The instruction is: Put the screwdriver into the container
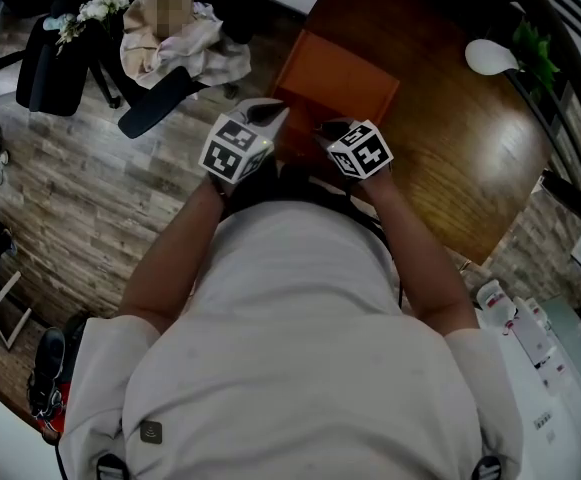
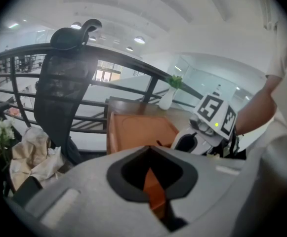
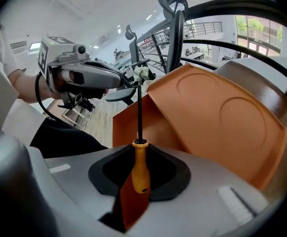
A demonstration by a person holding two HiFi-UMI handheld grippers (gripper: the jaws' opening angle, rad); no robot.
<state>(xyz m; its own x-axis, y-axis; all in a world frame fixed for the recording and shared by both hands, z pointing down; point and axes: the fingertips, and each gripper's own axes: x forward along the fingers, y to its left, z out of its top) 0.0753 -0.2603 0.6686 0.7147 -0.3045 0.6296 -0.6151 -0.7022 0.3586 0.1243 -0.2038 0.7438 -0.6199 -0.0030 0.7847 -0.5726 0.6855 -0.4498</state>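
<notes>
Right jaws tight around screwdriver (image 3: 140,171)

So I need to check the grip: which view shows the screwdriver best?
The right gripper view: the screwdriver stands between the right gripper's jaws, orange handle clamped, dark shaft pointing up before the orange container. The head view and left gripper view don't clearly show it.

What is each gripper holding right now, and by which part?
The right gripper grips the screwdriver by its orange handle, with the shaft sticking out ahead. The left gripper holds nothing.
</notes>
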